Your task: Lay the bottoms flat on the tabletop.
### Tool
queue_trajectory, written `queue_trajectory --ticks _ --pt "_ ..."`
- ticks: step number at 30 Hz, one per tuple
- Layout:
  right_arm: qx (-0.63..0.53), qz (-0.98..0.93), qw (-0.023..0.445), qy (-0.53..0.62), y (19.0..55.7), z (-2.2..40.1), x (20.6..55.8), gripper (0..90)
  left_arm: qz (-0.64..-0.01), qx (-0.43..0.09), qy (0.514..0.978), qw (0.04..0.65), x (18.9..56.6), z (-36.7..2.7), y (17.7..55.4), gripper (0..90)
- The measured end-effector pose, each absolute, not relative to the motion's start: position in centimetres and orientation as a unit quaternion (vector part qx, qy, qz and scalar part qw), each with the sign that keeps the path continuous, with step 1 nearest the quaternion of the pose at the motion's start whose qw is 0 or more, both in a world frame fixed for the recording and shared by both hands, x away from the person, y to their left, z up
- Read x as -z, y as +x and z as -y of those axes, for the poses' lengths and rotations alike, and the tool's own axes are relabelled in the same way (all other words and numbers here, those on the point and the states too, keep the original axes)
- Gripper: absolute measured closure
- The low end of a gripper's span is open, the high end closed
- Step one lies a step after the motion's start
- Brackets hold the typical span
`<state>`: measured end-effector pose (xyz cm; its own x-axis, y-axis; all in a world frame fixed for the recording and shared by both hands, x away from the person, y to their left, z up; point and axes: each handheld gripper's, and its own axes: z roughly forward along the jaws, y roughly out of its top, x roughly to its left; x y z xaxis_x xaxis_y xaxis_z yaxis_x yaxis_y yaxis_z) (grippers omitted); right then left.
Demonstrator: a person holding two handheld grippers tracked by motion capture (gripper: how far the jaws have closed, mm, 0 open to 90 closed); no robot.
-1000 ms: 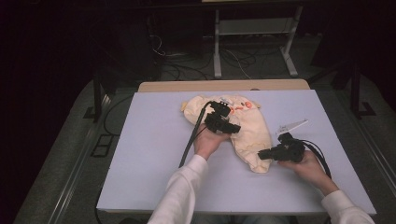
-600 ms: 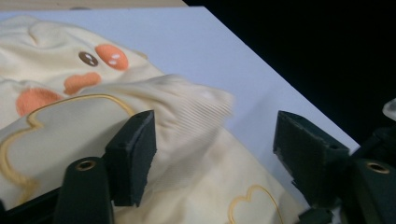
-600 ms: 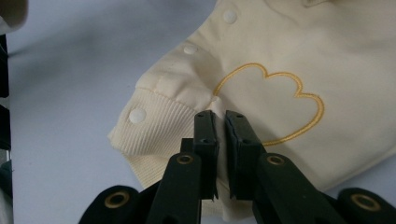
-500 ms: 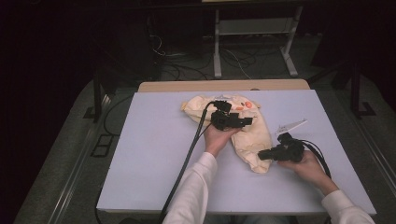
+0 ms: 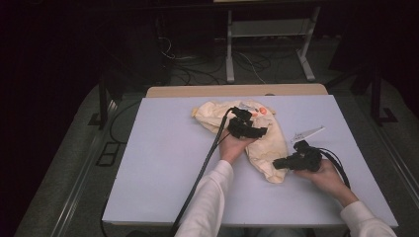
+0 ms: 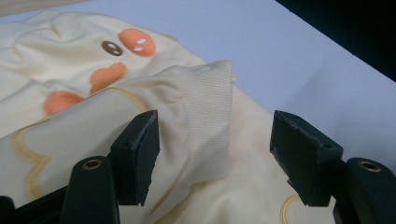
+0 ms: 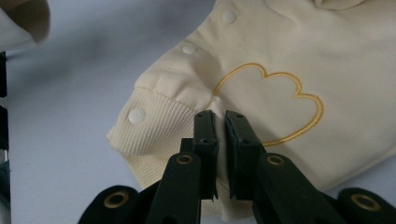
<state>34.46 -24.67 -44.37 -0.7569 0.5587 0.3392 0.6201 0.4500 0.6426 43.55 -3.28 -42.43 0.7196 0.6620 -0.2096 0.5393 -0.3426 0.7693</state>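
Note:
A cream-yellow baby garment [image 5: 269,143] with orange patches and stitched cloud outlines lies crumpled on the pale table [image 5: 163,148]. My left gripper [image 5: 253,130] hovers low over its middle. In the left gripper view its jaws [image 6: 215,135] stand apart, with the ribbed sleeve cuff [image 6: 208,112] lying between them and untouched by the pads. These jaws have just been closing a little. My right gripper [image 5: 277,164] sits at the garment's near end. In the right gripper view it [image 7: 220,119] is shut on a fold of fabric beside the ribbed hem [image 7: 154,128].
A small white tag [image 5: 309,132] lies on the table to the right of the garment. A wooden strip [image 5: 237,91] borders the table's far edge, with cables and a metal stand on the dark floor beyond. Black cables trail from both grippers toward the near edge.
My left hand has moved right and lower over the garment, from its upper part to the sleeve cuff. The right hand has stayed in place, still pinching the fabric.

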Motion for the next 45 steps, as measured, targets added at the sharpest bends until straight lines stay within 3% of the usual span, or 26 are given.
queue_trajectory --ticks 4,10,18,25,36,45 --pt "0.393 0.852 0.036 -0.344 34.4 24.7 44.4 82.5 -0.363 -0.124 0.829 0.407 42.8 4.9 43.6 32.1" --pt "0.394 0.852 0.036 -0.342 34.4 24.7 44.3 82.5 -0.365 -0.175 0.836 0.369 43.5 6.2 43.8 39.7" --pt "0.397 0.852 0.035 -0.340 34.4 24.7 44.2 82.5 -0.380 -0.203 0.837 0.338 43.7 6.4 44.2 63.0" --pt "0.399 0.850 0.036 -0.341 34.4 24.8 44.2 82.5 -0.381 -0.161 0.840 0.351 42.9 5.0 44.5 82.7" --pt "0.400 0.850 0.037 -0.340 34.4 24.9 44.1 82.5 -0.308 -0.090 0.868 0.380 37.6 0.1 42.8 83.8" --pt "0.403 0.849 0.038 -0.338 34.3 24.9 43.9 82.5 -0.223 -0.032 0.908 0.353 35.6 -5.2 39.0 83.9"
